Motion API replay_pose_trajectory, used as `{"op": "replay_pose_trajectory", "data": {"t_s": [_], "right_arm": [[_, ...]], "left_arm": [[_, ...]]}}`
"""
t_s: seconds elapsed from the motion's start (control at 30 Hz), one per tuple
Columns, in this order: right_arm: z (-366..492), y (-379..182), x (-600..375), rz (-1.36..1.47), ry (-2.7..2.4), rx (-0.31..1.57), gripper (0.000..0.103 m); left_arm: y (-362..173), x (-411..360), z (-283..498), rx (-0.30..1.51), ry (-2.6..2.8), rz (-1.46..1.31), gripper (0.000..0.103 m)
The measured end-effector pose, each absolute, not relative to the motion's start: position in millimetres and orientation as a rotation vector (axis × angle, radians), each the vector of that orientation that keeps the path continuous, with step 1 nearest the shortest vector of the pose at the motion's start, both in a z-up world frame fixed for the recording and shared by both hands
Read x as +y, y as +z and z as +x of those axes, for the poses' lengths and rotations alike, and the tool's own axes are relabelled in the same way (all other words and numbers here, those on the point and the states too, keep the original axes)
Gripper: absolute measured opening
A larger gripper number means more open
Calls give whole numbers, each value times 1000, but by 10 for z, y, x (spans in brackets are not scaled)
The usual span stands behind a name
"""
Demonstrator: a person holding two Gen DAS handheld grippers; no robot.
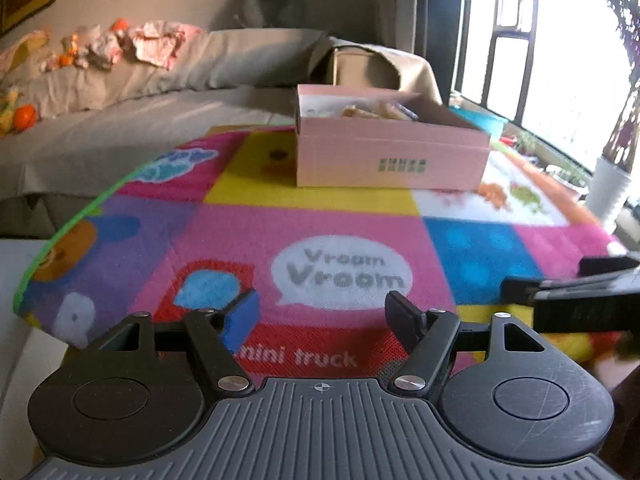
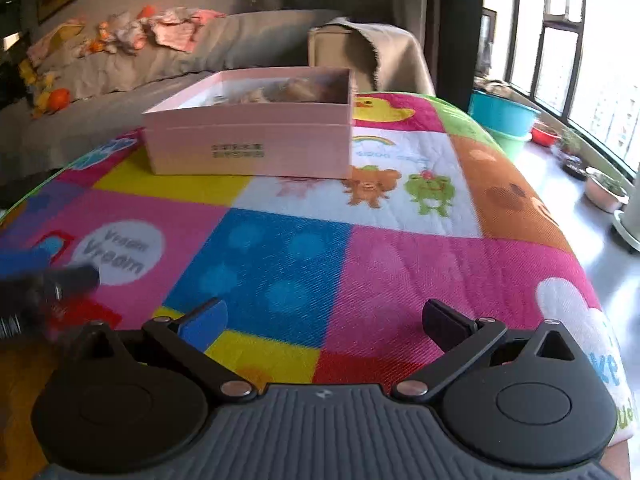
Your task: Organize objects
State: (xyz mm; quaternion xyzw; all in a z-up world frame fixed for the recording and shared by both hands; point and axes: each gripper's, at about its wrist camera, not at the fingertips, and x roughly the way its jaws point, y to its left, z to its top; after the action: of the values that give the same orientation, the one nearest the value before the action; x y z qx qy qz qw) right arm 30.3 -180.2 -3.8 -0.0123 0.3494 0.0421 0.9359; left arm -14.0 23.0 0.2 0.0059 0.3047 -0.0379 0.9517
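Black left claw [image 1: 322,312], apparently one blue pad, silver screws, ribbed grey base.

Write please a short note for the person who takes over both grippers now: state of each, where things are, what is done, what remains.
Left gripper: jaws open, nothing between them, above the colourful mat.
Right gripper: jaws wide open, also empty, over the mat's blue square.
Pink box: open, at the far side of the mat, items already lying inside; what they are I cannot tell.
Done: no loose item shows on the mat in either view.
Left: check outside these views for more things; no lid is visible.
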Motion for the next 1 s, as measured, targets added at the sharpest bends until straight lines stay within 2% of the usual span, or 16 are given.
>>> {"op": "replay_pose_trajectory", "data": {"t_s": [0.2,1.0], "right_arm": [[213,-96,-1779,-10,58,657,103],[261,-94,-1766,-18,56,657,103]], "left_arm": [[-1,142,-99,620,-45,25,78],[-18,48,-89,628,-27,18,79]]}}
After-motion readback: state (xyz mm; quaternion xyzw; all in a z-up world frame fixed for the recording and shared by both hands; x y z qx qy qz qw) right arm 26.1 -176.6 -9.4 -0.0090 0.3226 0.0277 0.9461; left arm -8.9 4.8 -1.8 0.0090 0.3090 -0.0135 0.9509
